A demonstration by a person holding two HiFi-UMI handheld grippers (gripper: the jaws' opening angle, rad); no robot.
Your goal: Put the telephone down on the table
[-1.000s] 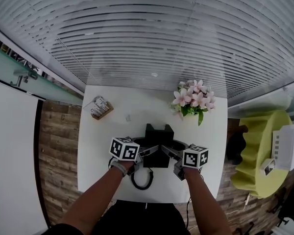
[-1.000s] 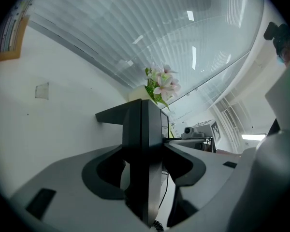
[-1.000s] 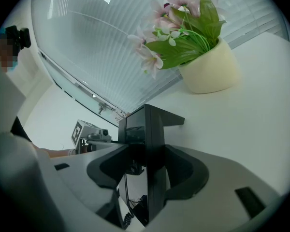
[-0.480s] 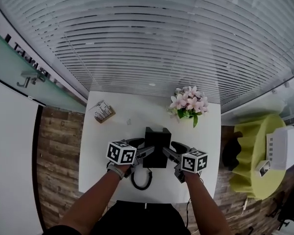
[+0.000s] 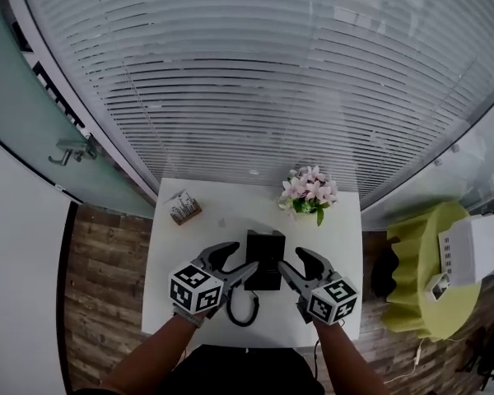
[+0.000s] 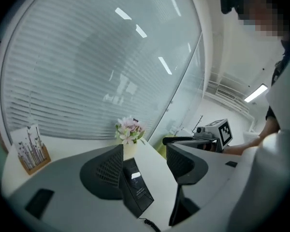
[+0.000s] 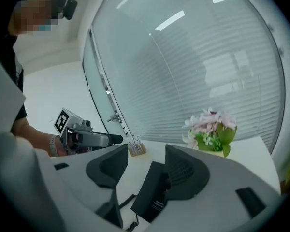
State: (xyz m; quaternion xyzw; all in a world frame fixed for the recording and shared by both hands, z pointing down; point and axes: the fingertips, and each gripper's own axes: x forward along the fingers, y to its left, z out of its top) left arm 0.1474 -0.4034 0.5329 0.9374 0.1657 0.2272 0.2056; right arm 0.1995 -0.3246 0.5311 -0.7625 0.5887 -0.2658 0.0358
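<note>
The black telephone (image 5: 264, 257) stands on the white table (image 5: 189, 303), its coiled cord (image 5: 245, 309) trailing toward the near edge. My left gripper (image 5: 233, 263) hovers at the phone's left and my right gripper (image 5: 299, 267) at its right, both lifted clear of it. Both are open; their jaws have just been opening and nothing is between them. The left gripper view has the telephone (image 6: 135, 190) low beyond the left gripper (image 6: 145, 153). In the right gripper view the telephone (image 7: 152, 197) sits below the right gripper (image 7: 146, 153).
A vase of pink flowers (image 5: 307, 192) stands at the table's far right, a small wooden card holder (image 5: 184, 207) at the far left. White blinds (image 5: 255, 81) back the table. A yellow-green chair (image 5: 424, 278) is on the right, wooden floor (image 5: 103, 303) on the left.
Both grippers have risen away from the telephone and rolled, their jaws spreading apart. The telephone stays on the table. The head view has pulled back and tilted up.
</note>
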